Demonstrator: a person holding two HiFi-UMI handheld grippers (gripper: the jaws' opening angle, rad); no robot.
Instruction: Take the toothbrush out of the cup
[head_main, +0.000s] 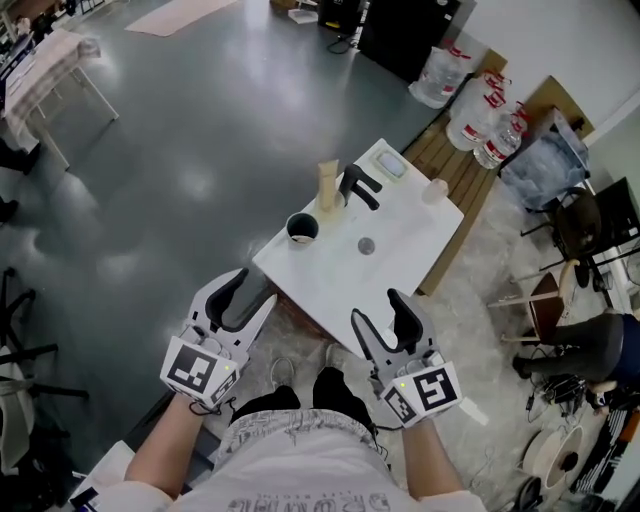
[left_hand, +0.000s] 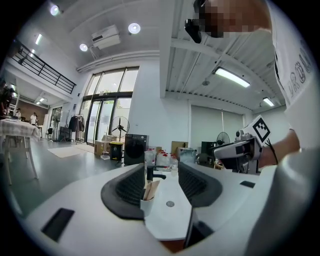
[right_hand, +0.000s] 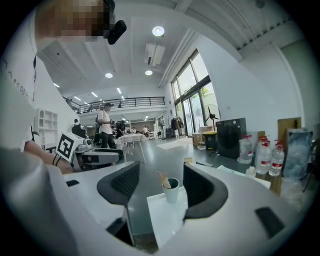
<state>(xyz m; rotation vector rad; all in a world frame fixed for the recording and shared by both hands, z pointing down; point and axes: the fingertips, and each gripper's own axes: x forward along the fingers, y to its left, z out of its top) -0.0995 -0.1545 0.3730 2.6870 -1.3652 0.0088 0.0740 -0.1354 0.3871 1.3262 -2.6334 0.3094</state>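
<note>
The toothbrush (right_hand: 162, 179) leans inside the cup (head_main: 302, 228), which stands at the counter's (head_main: 400, 255) corner. The left tongs (head_main: 250, 296) and right tongs (head_main: 382, 320) hover short of the cup — jaws spread wide, nothing held.

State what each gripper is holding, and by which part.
Nothing is held. The left gripper and right gripper both have jaws apart and empty; the tan toothbrush stands in the white cup.

White table (head_main: 410, 235) mid-frame. White cup (head_main: 302, 229), dark inside. Tan toothbrush (right_hand: 163, 179). Left gripper (head_main: 252, 290) and right gripper (head_main: 377, 310) white, with black pads and black-and-white markers. Grey floor (head_main: 200, 120) upper left.
</note>
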